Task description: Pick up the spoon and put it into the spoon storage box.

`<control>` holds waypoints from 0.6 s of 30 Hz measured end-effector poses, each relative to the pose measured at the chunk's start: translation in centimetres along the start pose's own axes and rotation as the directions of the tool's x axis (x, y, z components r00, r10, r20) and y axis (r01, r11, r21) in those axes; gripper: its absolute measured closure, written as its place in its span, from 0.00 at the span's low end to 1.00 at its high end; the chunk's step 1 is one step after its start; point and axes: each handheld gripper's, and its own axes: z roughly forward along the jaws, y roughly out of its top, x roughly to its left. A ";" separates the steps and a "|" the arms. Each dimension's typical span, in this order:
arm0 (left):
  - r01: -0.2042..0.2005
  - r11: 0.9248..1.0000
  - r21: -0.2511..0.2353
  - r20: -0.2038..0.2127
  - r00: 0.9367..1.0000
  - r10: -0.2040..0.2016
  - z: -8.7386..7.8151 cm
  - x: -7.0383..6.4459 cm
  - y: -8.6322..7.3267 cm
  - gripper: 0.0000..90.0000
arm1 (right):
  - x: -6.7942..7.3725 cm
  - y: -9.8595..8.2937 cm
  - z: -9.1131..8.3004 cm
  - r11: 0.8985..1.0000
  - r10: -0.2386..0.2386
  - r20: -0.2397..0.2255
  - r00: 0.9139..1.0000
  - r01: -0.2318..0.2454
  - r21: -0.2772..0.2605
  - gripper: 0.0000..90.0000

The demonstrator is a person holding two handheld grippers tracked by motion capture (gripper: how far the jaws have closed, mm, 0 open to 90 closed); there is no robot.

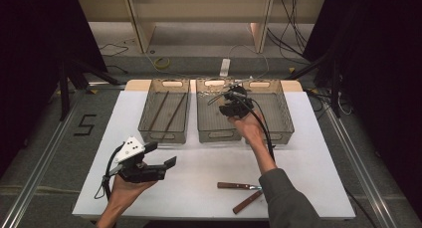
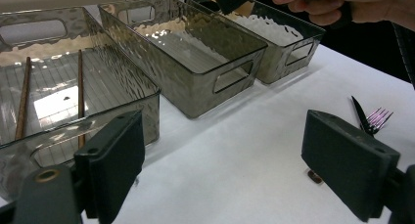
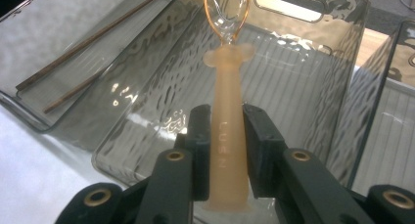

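My right gripper (image 3: pixel 229 121) is shut on the pale translucent orange handle of a spoon (image 3: pixel 229 141), whose shiny bowl points away from it. In the high view this gripper (image 1: pixel 230 102) hovers over the middle smoky plastic bin (image 1: pixel 217 134), near its back right. The spoon (image 1: pixel 216 97) sticks out to the left over that bin. Two brown chopsticks (image 1: pixel 158 111) lie in the left bin (image 1: pixel 161 136). My left gripper (image 1: pixel 163 154) is held above the table's front left, open wide with nothing between its jaws (image 2: pixel 225 160).
A third bin (image 1: pixel 281 113) stands at the right of the row. A wood-handled knife (image 1: pixel 236 186) and a fork (image 1: pixel 247 202) lie on the white table near its front right edge. Bare white tabletop lies between the bins and the cutlery.
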 end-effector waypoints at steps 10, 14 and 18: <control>-0.008 1.000 0.003 0.001 1.000 0.008 -0.1 0.0 0.0 0.18 | 0.2 0.3 1.7 0.999 0.014 0.019 1.000 -0.014 0.029 0.83; -0.007 1.000 -0.003 0.000 1.000 0.007 -0.1 -0.1 0.0 0.18 | 0.3 0.3 2.3 0.999 0.021 0.024 0.999 -0.022 0.043 0.83; -0.008 1.000 -0.004 0.000 1.000 0.008 -0.1 0.0 0.0 0.18 | 0.4 0.1 2.5 0.999 0.026 0.018 0.999 -0.027 0.042 0.83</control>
